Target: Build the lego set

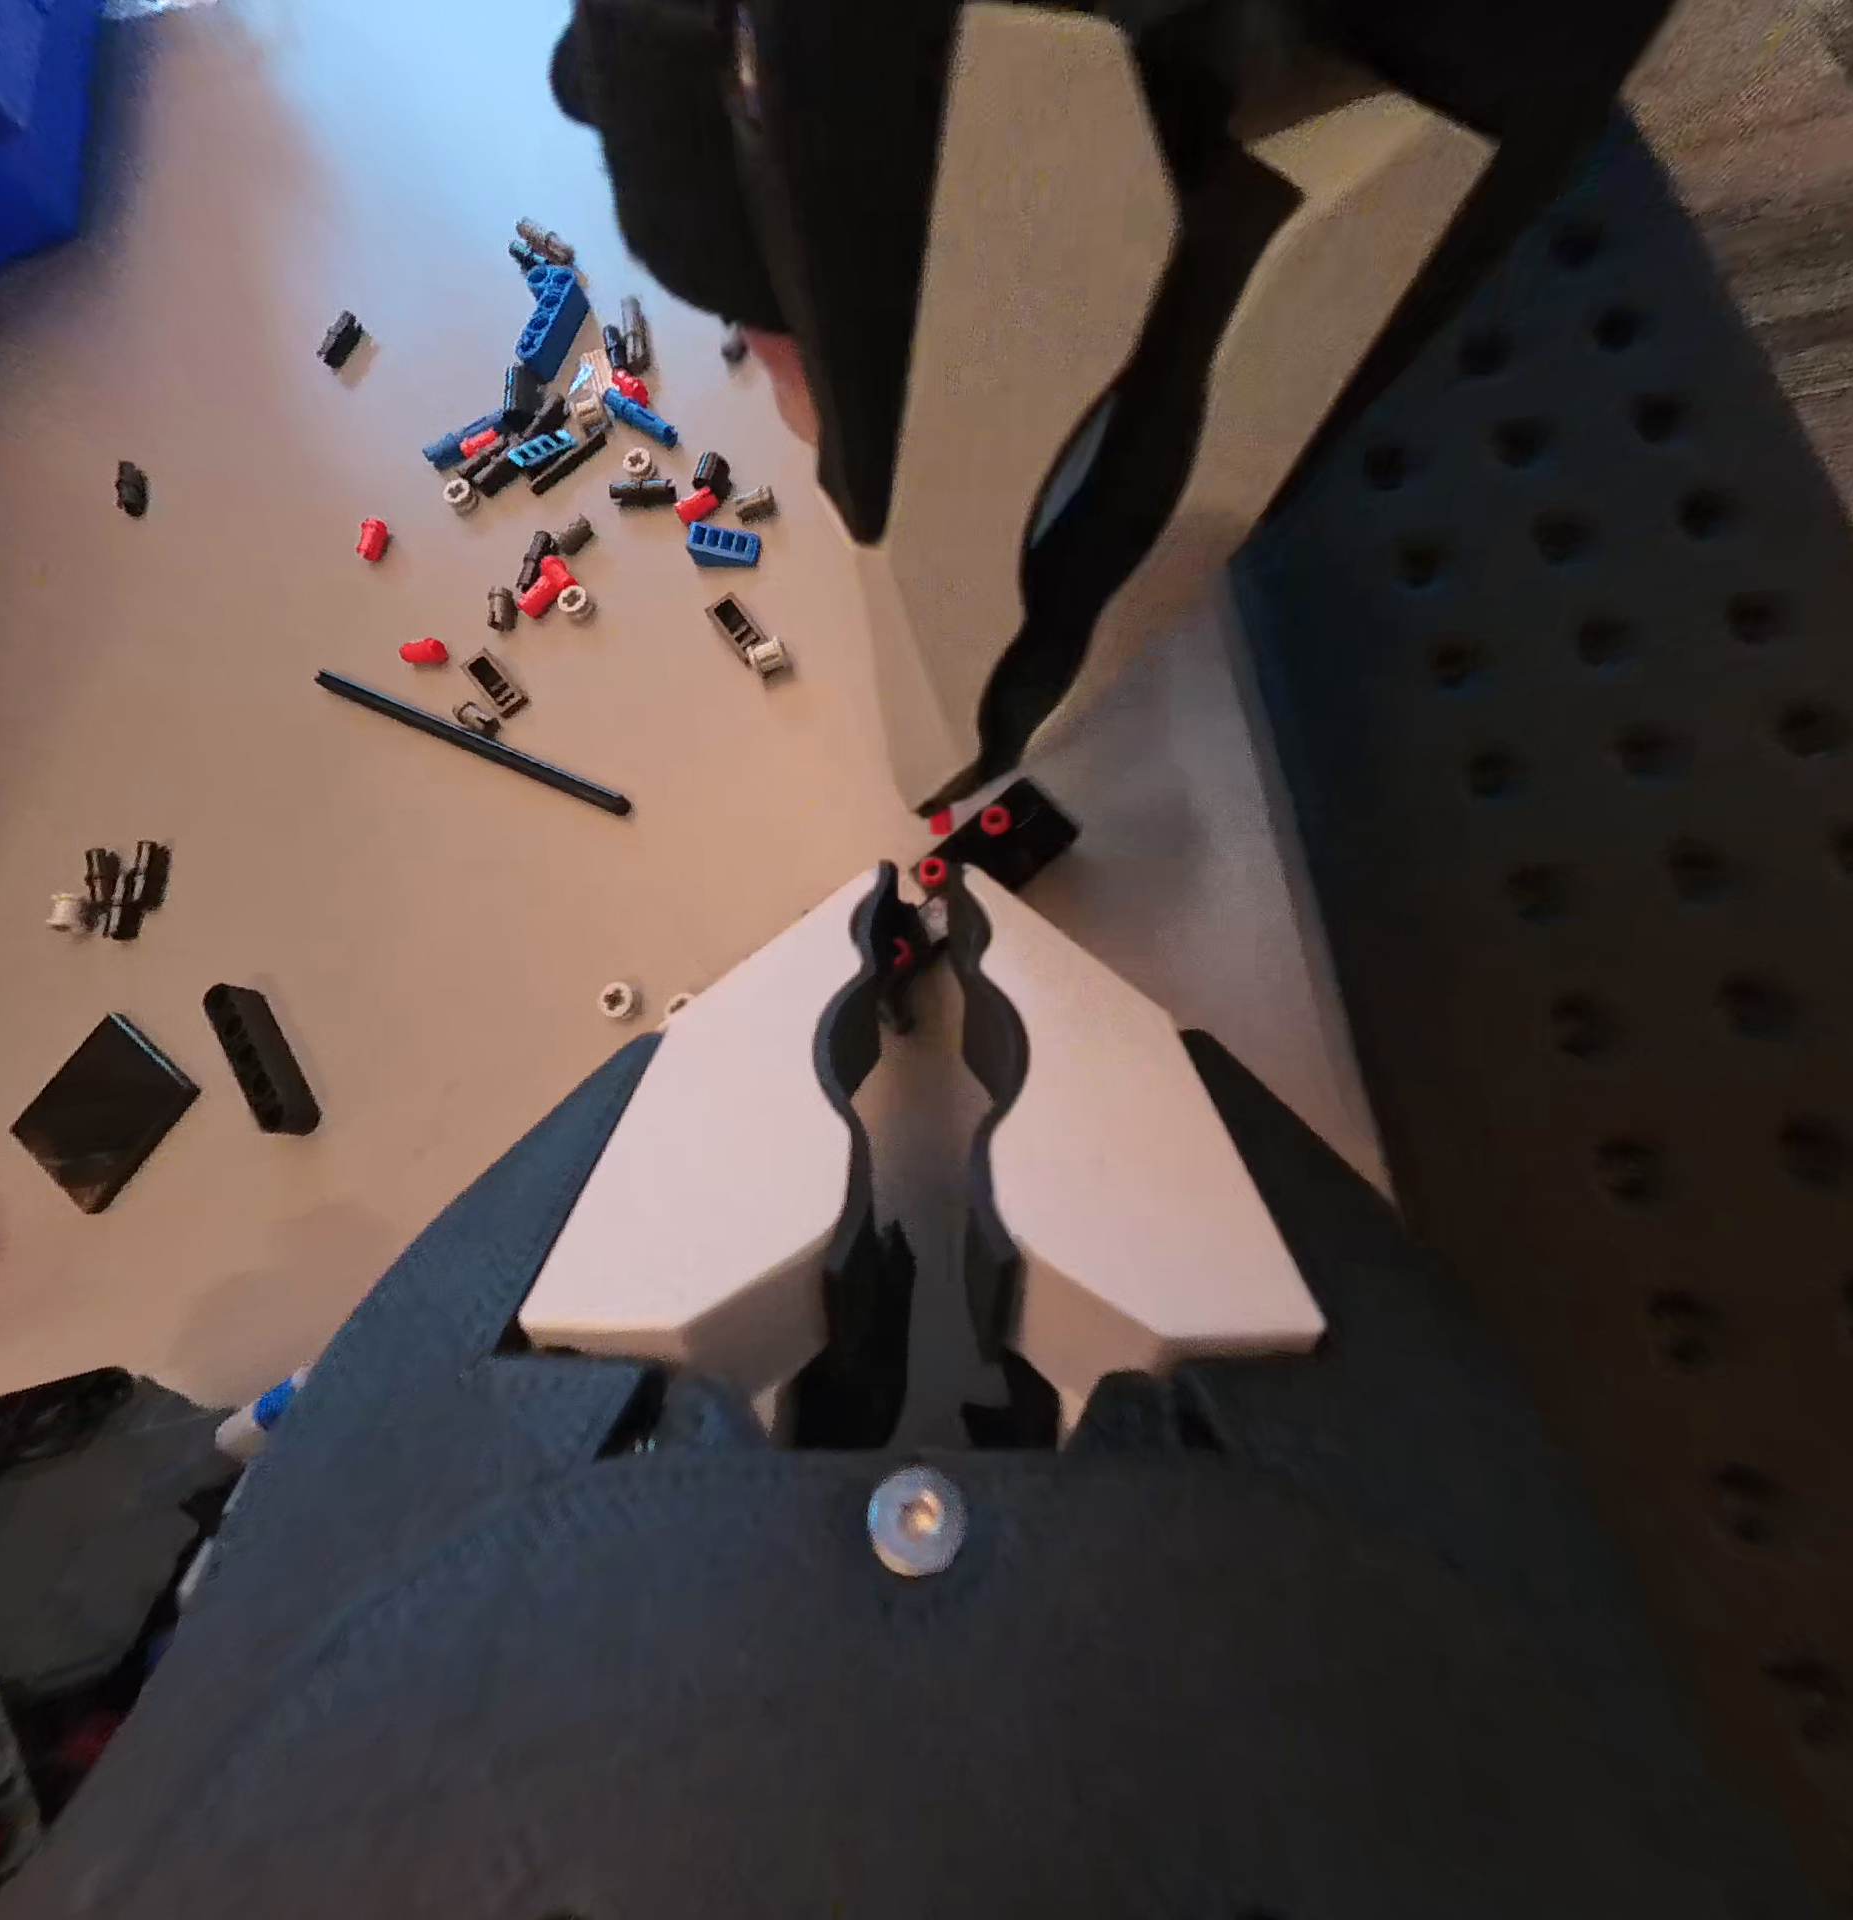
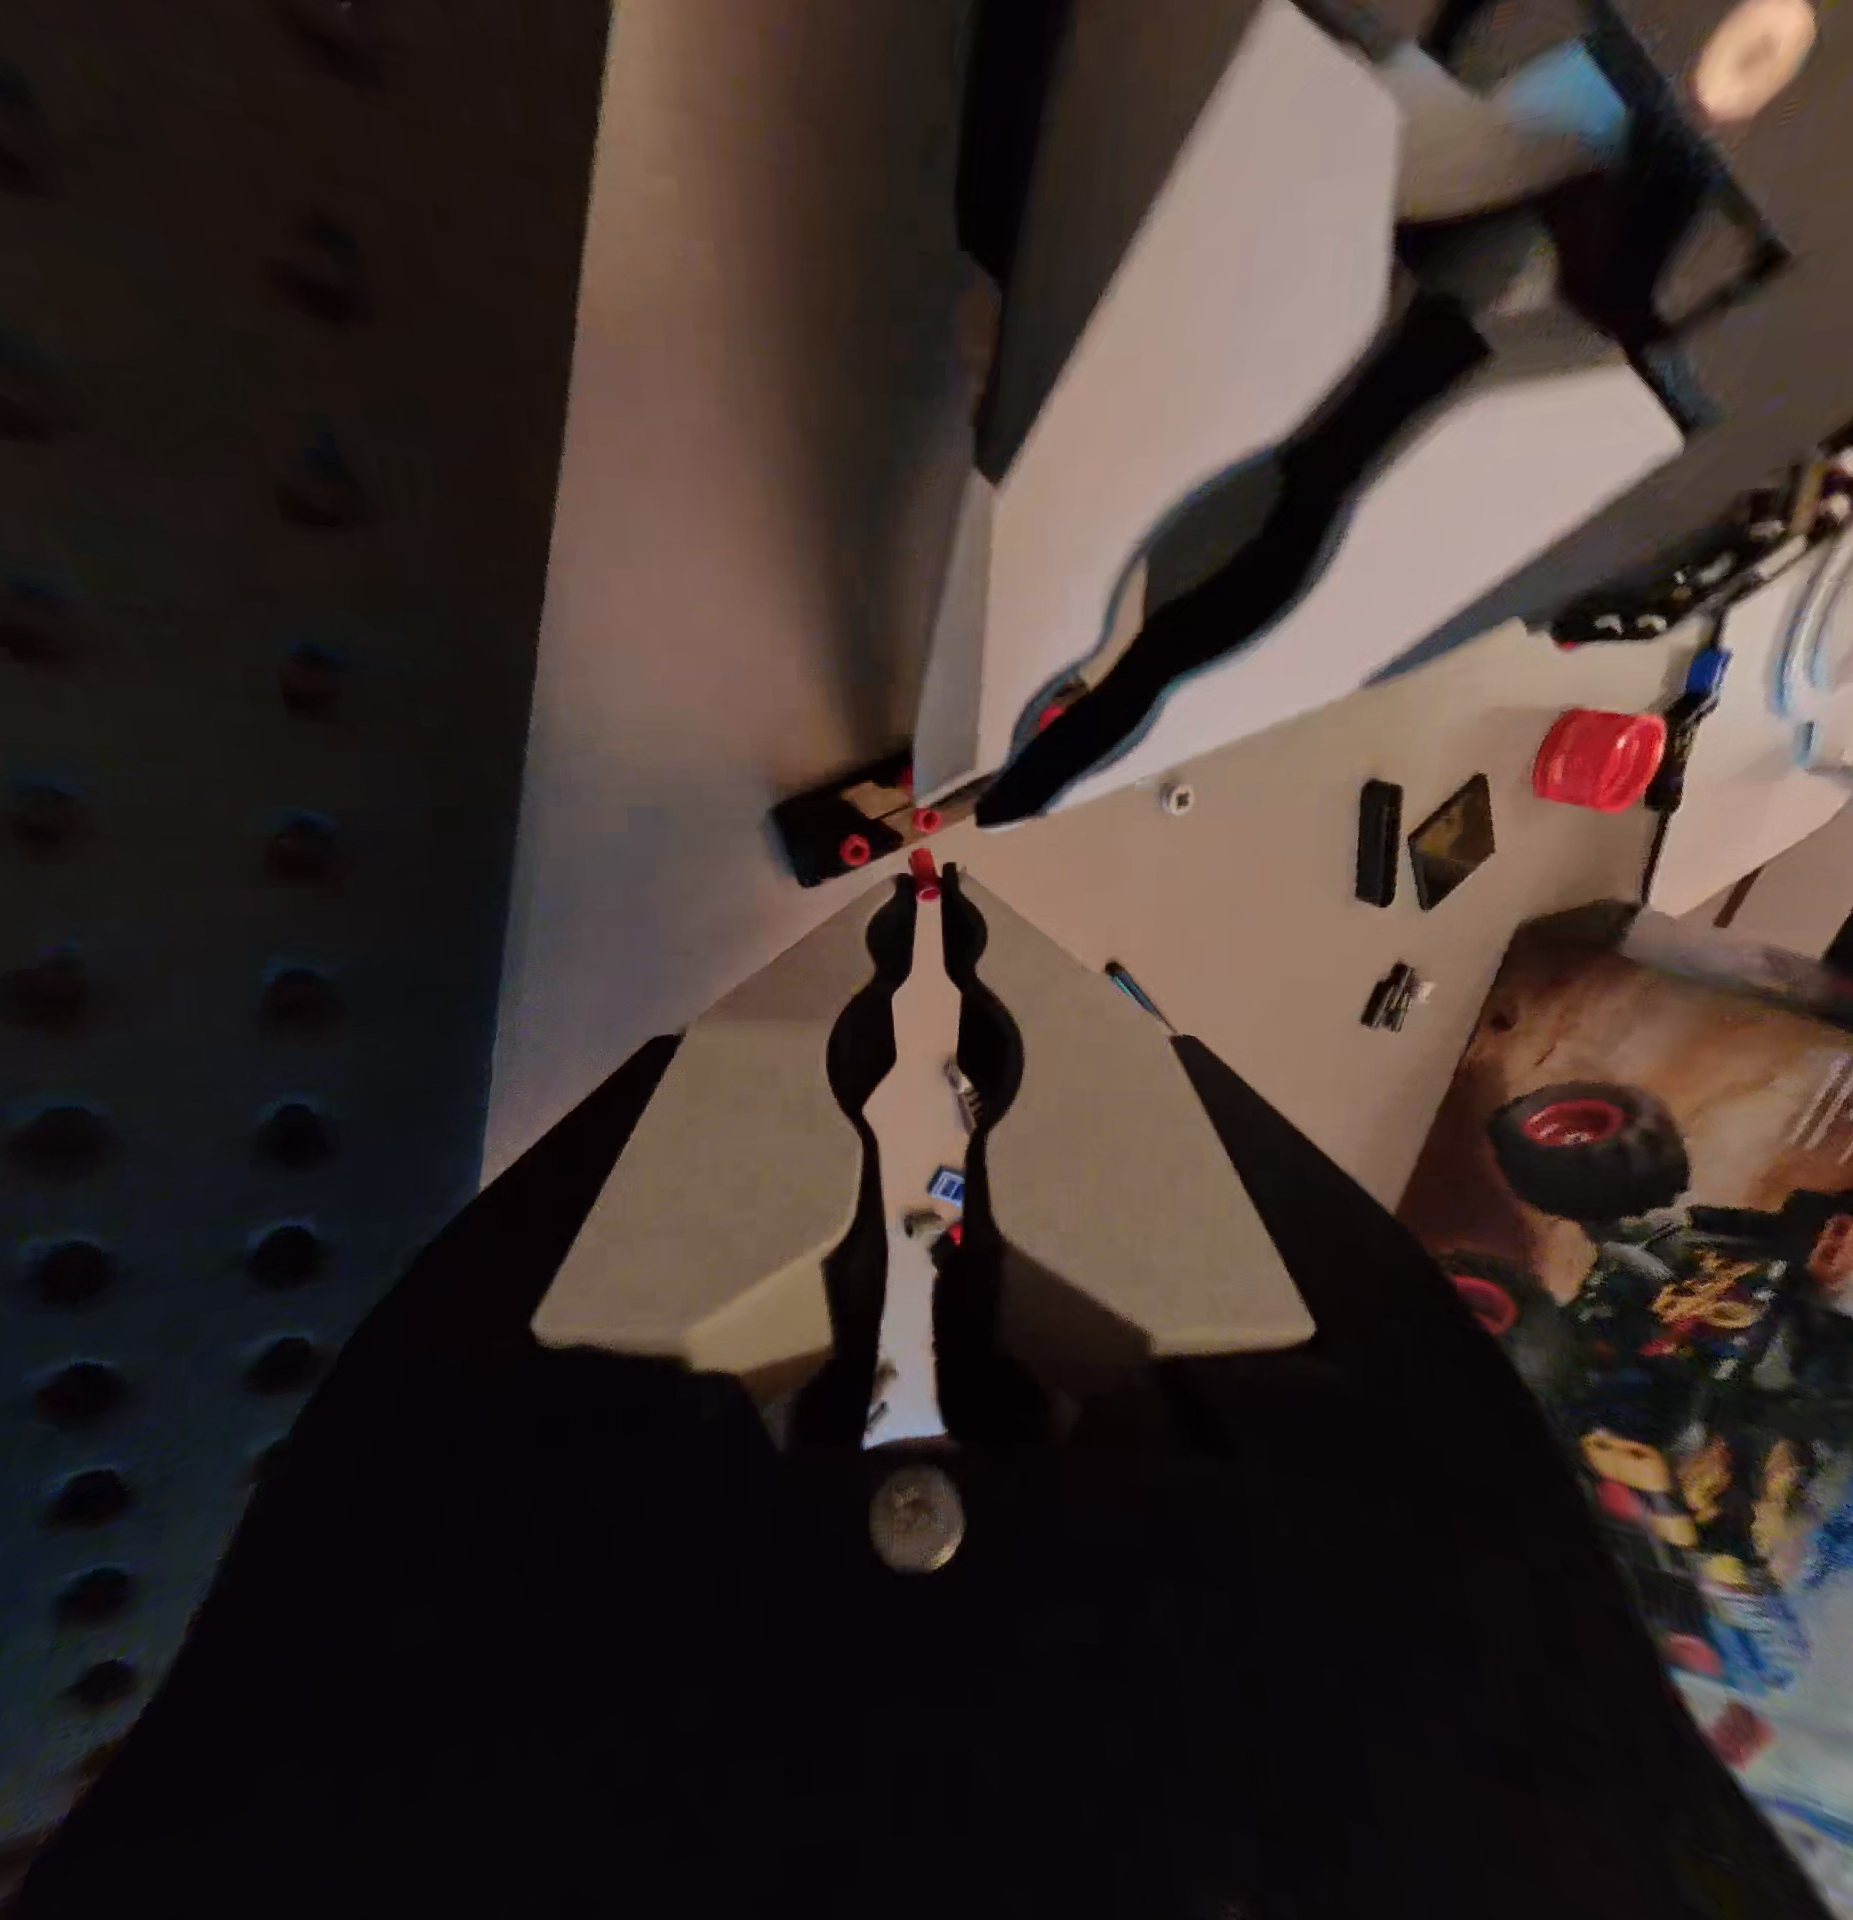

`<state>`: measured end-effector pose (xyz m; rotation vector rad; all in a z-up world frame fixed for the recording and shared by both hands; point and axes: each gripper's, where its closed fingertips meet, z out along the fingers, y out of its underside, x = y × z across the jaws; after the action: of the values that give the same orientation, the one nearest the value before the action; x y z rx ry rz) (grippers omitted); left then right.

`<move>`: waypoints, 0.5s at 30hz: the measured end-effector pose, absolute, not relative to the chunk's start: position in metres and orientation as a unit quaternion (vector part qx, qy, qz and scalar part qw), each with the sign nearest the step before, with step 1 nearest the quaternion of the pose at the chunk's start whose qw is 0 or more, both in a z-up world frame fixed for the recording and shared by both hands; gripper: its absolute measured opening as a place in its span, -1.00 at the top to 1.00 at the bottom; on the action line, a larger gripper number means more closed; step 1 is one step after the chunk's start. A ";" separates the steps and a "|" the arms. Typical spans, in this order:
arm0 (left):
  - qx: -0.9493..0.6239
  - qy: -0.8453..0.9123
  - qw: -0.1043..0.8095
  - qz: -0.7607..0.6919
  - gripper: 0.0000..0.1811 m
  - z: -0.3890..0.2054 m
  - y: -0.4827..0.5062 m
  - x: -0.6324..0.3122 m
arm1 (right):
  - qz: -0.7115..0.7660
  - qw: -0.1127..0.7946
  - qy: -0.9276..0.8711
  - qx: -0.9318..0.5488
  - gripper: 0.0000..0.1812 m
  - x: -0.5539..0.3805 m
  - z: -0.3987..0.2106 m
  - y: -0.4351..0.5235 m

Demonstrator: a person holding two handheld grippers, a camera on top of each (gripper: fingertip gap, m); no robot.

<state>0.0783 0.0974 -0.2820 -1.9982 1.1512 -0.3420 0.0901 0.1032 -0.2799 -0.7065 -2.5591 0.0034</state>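
- Step in hand, as I judge it: seating a red pin (image 2: pixel 923 871) into the black beam (image 1: pixel 1010 834) at frame centre.
- The right gripper (image 2: pixel 929 883) is nearly closed, pinching that pin just short of the beam.
- The left gripper (image 1: pixel 920 904) is nearly closed on the beam's end, though blur hides the exact contact.
- Two red pins already sit in the beam.
- Next: line the pin up with a hole and push it straight in.
- Loose parts (image 1: pixel 579 416) lie upper left.
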 end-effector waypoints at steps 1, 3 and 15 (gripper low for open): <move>-0.784 0.451 0.400 -0.148 0.93 -0.278 0.096 0.080 | 0.018 0.248 -0.930 -0.271 0.97 0.090 -0.278 0.104; -0.775 0.445 0.417 -0.168 0.93 -0.269 0.095 0.085 | 0.043 0.263 -0.920 -0.286 0.97 0.089 -0.274 0.104; -0.769 0.405 0.434 -0.239 0.98 -0.254 0.095 0.093 | 0.120 0.320 -0.890 -0.302 0.97 0.090 -0.245 0.099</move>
<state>0.0929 0.0949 -0.2544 -1.9142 1.0089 -0.5957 0.0895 0.0990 -0.2451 -0.7933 -2.3399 0.3148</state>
